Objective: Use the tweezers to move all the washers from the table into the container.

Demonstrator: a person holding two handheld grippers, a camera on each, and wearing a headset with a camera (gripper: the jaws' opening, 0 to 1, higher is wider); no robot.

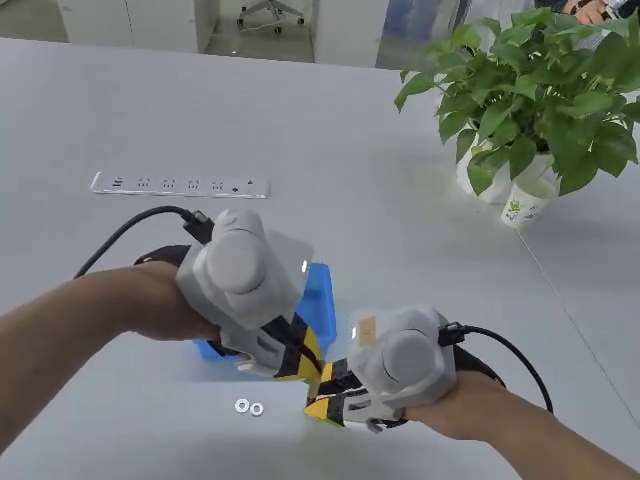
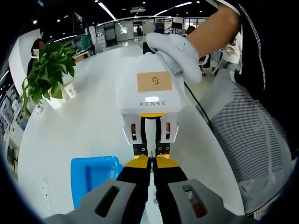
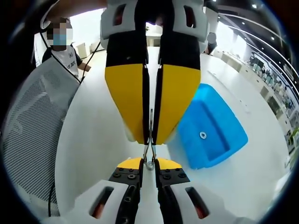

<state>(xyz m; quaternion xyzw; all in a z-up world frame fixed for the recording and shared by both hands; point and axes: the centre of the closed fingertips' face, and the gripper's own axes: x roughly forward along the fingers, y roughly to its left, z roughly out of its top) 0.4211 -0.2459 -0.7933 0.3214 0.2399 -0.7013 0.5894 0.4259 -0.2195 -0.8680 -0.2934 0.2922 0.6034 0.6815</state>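
A thin pair of metal tweezers [image 3: 150, 133] runs between my two grippers, which meet tip to tip. My left gripper [image 3: 150, 140] comes in from above, its yellow jaws closed on the upper part. My right gripper [image 3: 149, 167] is closed around the lower, rounded end. In the head view the left gripper [image 1: 315, 362] and right gripper [image 1: 322, 395] touch just in front of the blue container [image 1: 318, 300]. Two washers [image 1: 249, 407] lie on the table to the left of the tips. One washer [image 3: 202, 135] lies inside the container [image 3: 224, 140].
A white power strip [image 1: 180, 185] lies at the far left of the table. A potted plant [image 1: 530, 90] and a paper cup [image 1: 525, 205] stand at the far right. A mesh chair [image 2: 243, 140] stands beside the table.
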